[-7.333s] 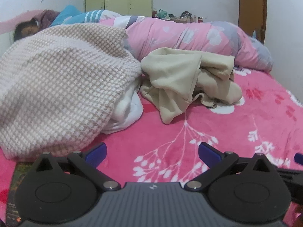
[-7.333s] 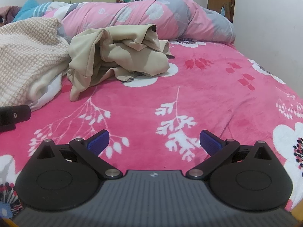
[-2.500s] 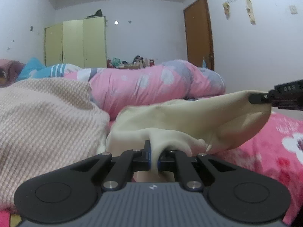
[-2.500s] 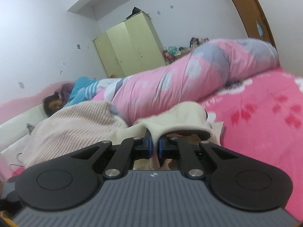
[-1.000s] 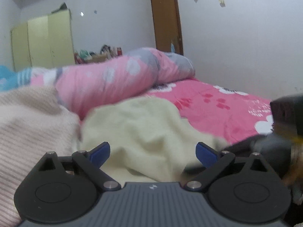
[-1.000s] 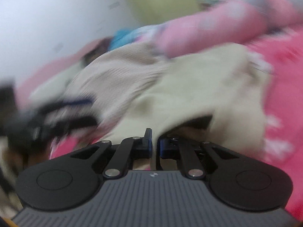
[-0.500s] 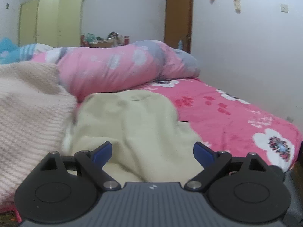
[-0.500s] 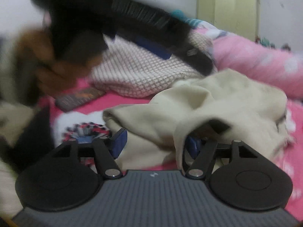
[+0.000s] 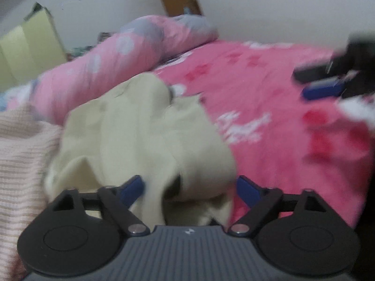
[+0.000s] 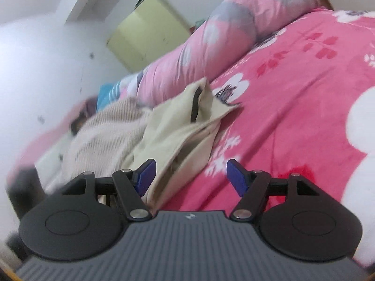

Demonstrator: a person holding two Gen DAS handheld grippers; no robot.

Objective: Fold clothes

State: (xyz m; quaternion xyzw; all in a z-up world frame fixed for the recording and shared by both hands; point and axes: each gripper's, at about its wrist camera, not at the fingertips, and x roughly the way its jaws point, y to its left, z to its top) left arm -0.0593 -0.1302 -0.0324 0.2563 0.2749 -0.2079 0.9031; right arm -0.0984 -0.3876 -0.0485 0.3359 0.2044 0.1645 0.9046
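A cream garment [image 9: 140, 126] lies rumpled on the pink flowered bedspread [image 9: 269, 107]. My left gripper [image 9: 189, 187] is open just over its near edge, and cloth bulges between the spread blue fingertips [image 9: 132, 186] without being clamped. In the right wrist view the same garment [image 10: 178, 126] lies ahead and to the left, showing a dark-lined opening. My right gripper [image 10: 191, 174] is open, its left fingertip beside the garment's near edge. The right gripper [image 9: 328, 86] also shows blurred at the far right of the left wrist view.
A knitted beige blanket [image 9: 21, 149] covers the left side of the bed [image 10: 105, 131]. A rolled pink quilt [image 9: 112, 58] lies along the back. A person lies at the head of the bed [image 10: 79, 119]. A wall and door stand beyond the right side.
Both grippers have let go of the garment and it has dropped flat on the bed. The right gripper has swung round to the right side. Both views are tilted and blurred now.
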